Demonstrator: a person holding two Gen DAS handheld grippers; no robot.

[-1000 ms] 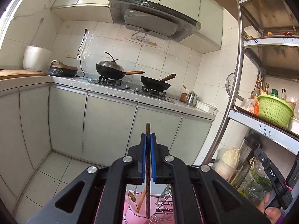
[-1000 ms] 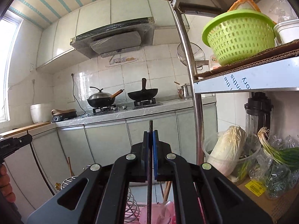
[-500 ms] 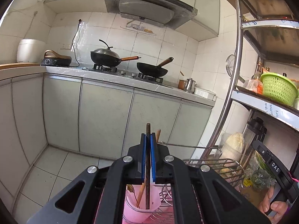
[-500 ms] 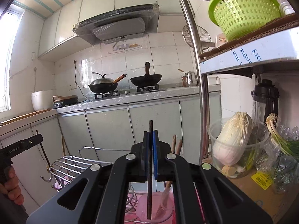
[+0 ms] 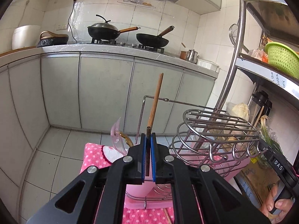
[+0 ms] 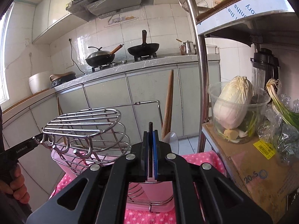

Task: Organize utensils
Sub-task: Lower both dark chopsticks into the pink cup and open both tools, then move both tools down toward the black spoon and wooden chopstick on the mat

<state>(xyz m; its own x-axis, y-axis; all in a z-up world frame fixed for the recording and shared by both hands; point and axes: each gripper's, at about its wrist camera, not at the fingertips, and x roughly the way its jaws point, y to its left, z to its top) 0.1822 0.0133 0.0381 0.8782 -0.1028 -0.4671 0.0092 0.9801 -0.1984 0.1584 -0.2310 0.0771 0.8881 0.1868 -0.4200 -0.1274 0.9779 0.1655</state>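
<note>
My left gripper (image 5: 148,136) is shut on a dark brown chopstick (image 5: 148,153) that stands upright between the blue pads, above a pink utensil holder (image 5: 138,187) in a wire rack (image 5: 214,130). A wooden-handled utensil (image 5: 156,100) stands in the holder just beyond. My right gripper (image 6: 151,133) is shut on a second dark chopstick (image 6: 150,149), held upright over the same pink holder (image 6: 157,188). The wire rack (image 6: 84,119) is to its left and a wooden handle (image 6: 168,104) rises behind.
The rack stands on a pink dotted cloth (image 5: 93,156). A metal shelf post (image 6: 200,59) with a cabbage tub (image 6: 233,108) and cardboard box (image 6: 252,160) is at the right. Kitchen cabinets (image 5: 104,89) and woks (image 5: 104,30) are behind.
Both grippers have tilted and moved down toward the rack and pink holder, each still holding its chopstick. The holder and rack now sit much closer below the fingers.
</note>
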